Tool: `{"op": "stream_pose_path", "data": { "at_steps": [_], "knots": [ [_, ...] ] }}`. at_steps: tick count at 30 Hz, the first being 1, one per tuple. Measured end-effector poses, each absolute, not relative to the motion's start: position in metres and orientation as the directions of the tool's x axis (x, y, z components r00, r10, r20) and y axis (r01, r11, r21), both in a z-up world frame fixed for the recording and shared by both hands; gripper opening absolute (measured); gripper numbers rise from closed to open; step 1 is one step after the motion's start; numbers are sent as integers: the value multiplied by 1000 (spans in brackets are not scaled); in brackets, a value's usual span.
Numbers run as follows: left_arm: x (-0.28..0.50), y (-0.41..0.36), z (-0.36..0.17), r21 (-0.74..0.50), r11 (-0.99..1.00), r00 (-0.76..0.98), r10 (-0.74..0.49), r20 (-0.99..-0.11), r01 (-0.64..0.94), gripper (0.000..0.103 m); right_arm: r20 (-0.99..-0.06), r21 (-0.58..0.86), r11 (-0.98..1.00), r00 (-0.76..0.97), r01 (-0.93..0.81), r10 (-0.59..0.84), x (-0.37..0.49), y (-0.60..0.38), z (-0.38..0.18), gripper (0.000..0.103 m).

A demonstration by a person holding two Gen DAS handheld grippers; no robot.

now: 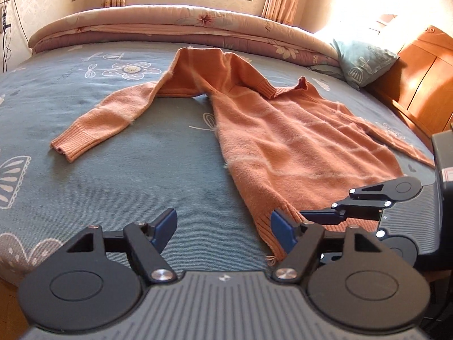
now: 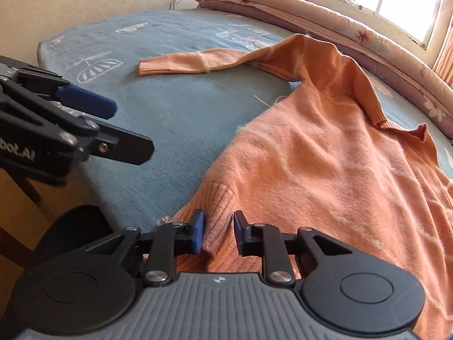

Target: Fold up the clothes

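On the bed (image 1: pixel 141 175), a fuzzy orange sweater (image 1: pixel 271 141) lies rumpled.

my sweater (image 1: pixel 283 141): fuzzy orange knit, ribbed cuffs and hem | bedsheet (image 1: pixel 141 170): matt blue-grey woven cloth | my left gripper (image 1: pixel 223 228): matt black plastic, smooth blue pads, shiny metal screws | headboard (image 1: pixel 424 85): glossy varnished wood | quilt (image 1: pixel 170 19): soft floral cloth

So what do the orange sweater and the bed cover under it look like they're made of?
Orange sweater: fuzzy knit, probably wool or mohair-like; loose hairs at the edges, ribbed hem and cuffs. Bed cover: thin woven fabric, likely cotton, matte blue-grey, fine ribbed weave with white printed flowers.
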State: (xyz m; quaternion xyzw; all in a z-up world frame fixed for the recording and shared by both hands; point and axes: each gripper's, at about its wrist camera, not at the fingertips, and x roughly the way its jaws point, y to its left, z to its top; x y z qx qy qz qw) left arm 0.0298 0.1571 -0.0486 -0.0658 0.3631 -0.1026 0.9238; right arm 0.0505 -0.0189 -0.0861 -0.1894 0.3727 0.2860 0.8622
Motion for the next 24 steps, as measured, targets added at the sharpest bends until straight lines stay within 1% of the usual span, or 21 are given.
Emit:
{"op": "stream_pose_path", "data": {
  "at_steps": [2, 5, 6, 9, 11, 13, 17, 19, 24],
  "knots": [
    [36, 157, -51, -248, 957, 706, -279, -651, 149, 77, -748, -96, 789, 567, -607, 345, 55, -31, -86, 26],
    [50, 159, -58, -372, 916, 680, -371, -632, 153, 77, -743, -65, 822, 578, -565, 338, 62, -48, -85, 27],
    [56, 160, -62, -420, 895, 669, -403, -625, 147, 77, -741, -55, 833, 581, -551, 336, 64, -54, -85, 30],
    [76, 162, -75, -573, 812, 626, -504, -595, 109, 77, -739, -2, 863, 582, -506, 339, 72, -70, -87, 33],
    [89, 162, -87, -646, 760, 601, -549, -581, 69, 77, -740, 44, 877, 574, -478, 350, 78, -80, -89, 37],
    [102, 161, -102, -714, 700, 567, -594, -571, 13, 77, -742, 87, 883, 562, -460, 366, 82, -88, -91, 39],
    [115, 161, -128, -800, 593, 548, -643, -536, -87, 75, -744, 117, 893, 557, -434, 368, 89, -95, -95, 39],
    [117, 160, -134, -833, 545, 557, -664, -499, -97, 75, -747, 124, 898, 556, -421, 364, 92, -100, -97, 39],
    [127, 147, -141, -859, 504, 539, -702, -465, -83, 77, -747, 152, 897, 546, -415, 379, 95, -106, -100, 39]
  ]
}}
